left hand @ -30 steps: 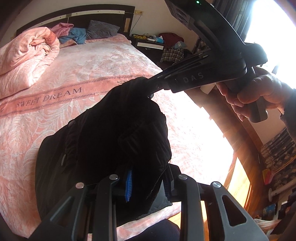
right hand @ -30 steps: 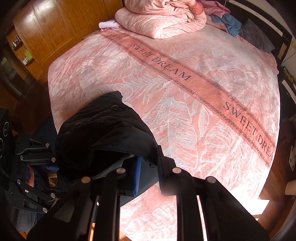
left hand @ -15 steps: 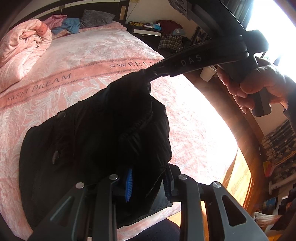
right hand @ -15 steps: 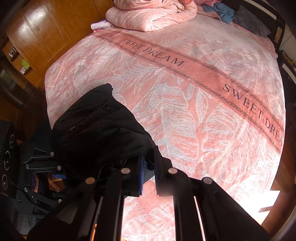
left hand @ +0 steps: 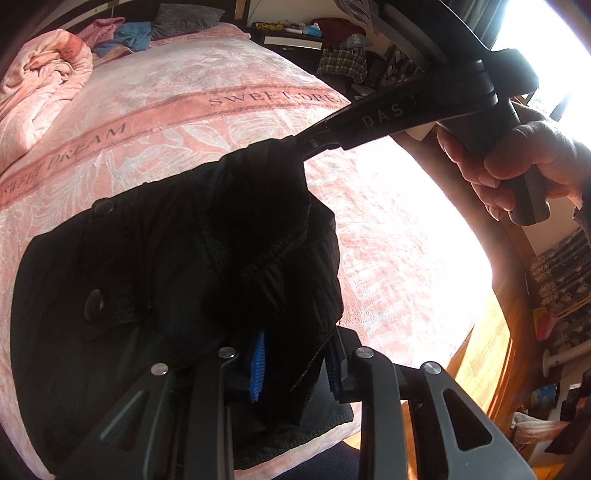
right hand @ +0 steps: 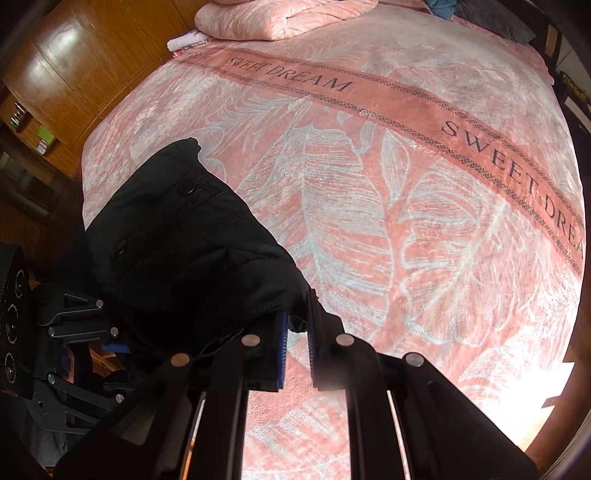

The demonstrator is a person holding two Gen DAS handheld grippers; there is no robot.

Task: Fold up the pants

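Observation:
The black pants [left hand: 177, 251] hang bunched between both grippers above the near edge of the pink bed [left hand: 221, 88]. My left gripper [left hand: 295, 365] is shut on one end of the waistband, blue pads pressing the cloth. My right gripper [right hand: 295, 347] is shut on the other end; in the left wrist view its fingers [left hand: 314, 142] pinch the top of the fabric, held by a hand [left hand: 524, 162]. The pants [right hand: 184, 251] drape to the left in the right wrist view, snaps showing. The lower legs are hidden.
The bedspread [right hand: 369, 184] carries a "SWEET DREAM" band. A rolled pink duvet [left hand: 40, 85] and pillows [left hand: 184, 18] lie at the head. A cluttered nightstand [left hand: 314, 37] stands beyond. A wooden wardrobe [right hand: 74, 66] is at the left, wooden floor [left hand: 484, 350] at the right.
Both grippers have carried the pants forward and lower over the bed. The grips are unchanged.

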